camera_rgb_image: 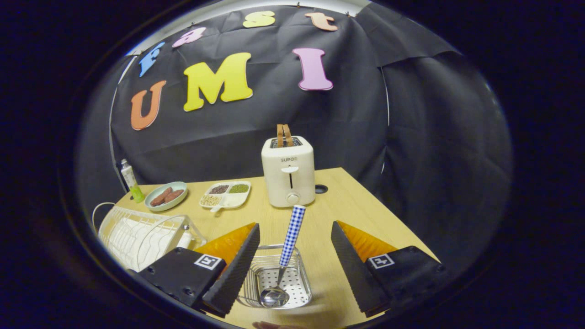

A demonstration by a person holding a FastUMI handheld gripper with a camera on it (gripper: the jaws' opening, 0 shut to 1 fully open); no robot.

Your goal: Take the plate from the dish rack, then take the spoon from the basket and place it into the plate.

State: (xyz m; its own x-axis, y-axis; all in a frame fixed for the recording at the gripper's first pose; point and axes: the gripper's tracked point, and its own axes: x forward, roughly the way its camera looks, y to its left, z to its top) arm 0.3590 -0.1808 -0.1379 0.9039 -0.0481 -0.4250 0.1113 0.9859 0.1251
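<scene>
Gripper view: jaws spread wide, nothing held by the gripper [295, 269]. Spoon [284, 258] is seen between the fingers, standing tilted in the metal basket [301, 285], bowl down on the perforated floor, checked blue-and-white handle leaning up and away toward the toaster [288, 171]. Dish rack [137, 235] sits to the left, just beyond the left finger; white ware is seen inside, but whether the plate is among it cannot be told. Far left on the table [365, 219]: a green bowl [167, 196], a divided tray [226, 194], a tube [130, 180].

Judged step: spoon pickup, approach phase, grasp not yet made. Next move calls for the fingers to be lowered around the handle, closed squarely on it, then lifted straight clear of the basket rim. Thin handle, slip risk judged moderate.
</scene>
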